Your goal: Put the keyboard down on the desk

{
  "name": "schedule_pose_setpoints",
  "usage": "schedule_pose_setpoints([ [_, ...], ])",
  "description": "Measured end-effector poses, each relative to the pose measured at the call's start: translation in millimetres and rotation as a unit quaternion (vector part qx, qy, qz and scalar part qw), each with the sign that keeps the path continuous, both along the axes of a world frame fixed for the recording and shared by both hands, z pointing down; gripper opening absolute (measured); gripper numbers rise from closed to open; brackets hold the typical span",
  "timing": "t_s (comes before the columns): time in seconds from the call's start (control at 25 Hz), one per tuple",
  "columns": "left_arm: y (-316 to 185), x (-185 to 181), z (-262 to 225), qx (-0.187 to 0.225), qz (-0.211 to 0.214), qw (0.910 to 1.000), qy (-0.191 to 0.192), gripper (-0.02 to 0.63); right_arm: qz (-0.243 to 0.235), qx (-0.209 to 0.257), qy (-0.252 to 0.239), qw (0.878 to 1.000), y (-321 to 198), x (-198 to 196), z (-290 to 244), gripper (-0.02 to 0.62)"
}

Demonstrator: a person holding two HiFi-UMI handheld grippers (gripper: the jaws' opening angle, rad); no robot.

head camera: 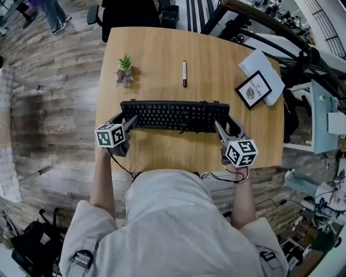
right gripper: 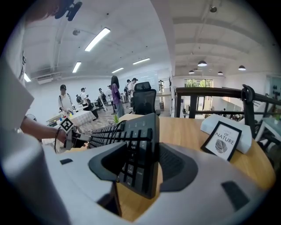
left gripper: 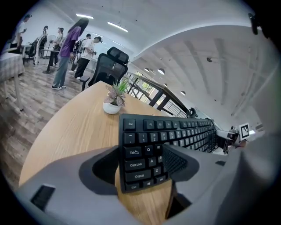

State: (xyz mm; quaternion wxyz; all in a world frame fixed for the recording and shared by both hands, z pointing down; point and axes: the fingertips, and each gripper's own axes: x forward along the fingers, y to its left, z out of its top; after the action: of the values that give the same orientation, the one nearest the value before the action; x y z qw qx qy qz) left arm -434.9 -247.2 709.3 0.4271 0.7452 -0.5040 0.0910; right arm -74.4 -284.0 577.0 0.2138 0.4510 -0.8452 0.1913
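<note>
A black keyboard (head camera: 173, 115) spans the middle of the wooden desk (head camera: 162, 48), held at both ends. My left gripper (head camera: 125, 120) is shut on its left end; in the left gripper view the jaws (left gripper: 140, 162) clamp the Tab and Caps Lock corner of the keyboard (left gripper: 175, 132). My right gripper (head camera: 227, 129) is shut on the right end. In the right gripper view the keyboard (right gripper: 131, 145) stands tilted on edge between the jaws (right gripper: 140, 162), lifted off the wood. Its cable loops over the back edge.
A small potted plant (head camera: 125, 70) stands at the desk's far left and a pen (head camera: 184, 73) lies behind the keyboard. A framed card (head camera: 254, 89) leans on a white pad (head camera: 267, 67) at the far right. An office chair (head camera: 130, 13) is behind the desk.
</note>
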Motion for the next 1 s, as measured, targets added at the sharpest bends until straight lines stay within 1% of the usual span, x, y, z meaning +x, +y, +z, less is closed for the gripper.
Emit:
schedule_pose_setpoints([
  [0.12,-2,0,2,-0.002,0.003,1.0,0.007,0.305,0.015,-0.002,-0.003,1.0,2,0,-1,0.23],
  [0.28,-3,-1,4,0.006,0.0,1.0,0.008,0.305,0.029,-0.008,-0.005,1.0,4,1,3,0.232],
  [0.36,-3,-5,5,0.009,-0.007,0.9999,-0.009,0.307,0.03,-0.017,-0.009,0.999,6,-2,8,0.232],
  [0.48,-3,-16,13,0.002,-0.026,0.9978,-0.06,0.298,0.021,-0.032,-0.022,0.999,7,-12,17,0.244],
  [0.52,-2,-18,17,-0.004,-0.028,0.9975,-0.065,0.298,0.023,-0.036,-0.026,0.999,6,-14,19,0.244],
  [0.68,6,-20,27,-0.031,-0.031,0.9976,-0.054,0.298,0.037,-0.044,-0.041,0.998,1,-19,23,0.244],
  [0.84,7,-25,27,-0.03,-0.039,0.9975,-0.05,0.298,0.035,-0.041,-0.034,0.998,-5,-26,20,0.242],
  [1.0,8,-31,28,-0.03,-0.041,0.9972,-0.055,0.298,0.032,-0.051,-0.021,0.998,-9,-31,28,0.244],
])
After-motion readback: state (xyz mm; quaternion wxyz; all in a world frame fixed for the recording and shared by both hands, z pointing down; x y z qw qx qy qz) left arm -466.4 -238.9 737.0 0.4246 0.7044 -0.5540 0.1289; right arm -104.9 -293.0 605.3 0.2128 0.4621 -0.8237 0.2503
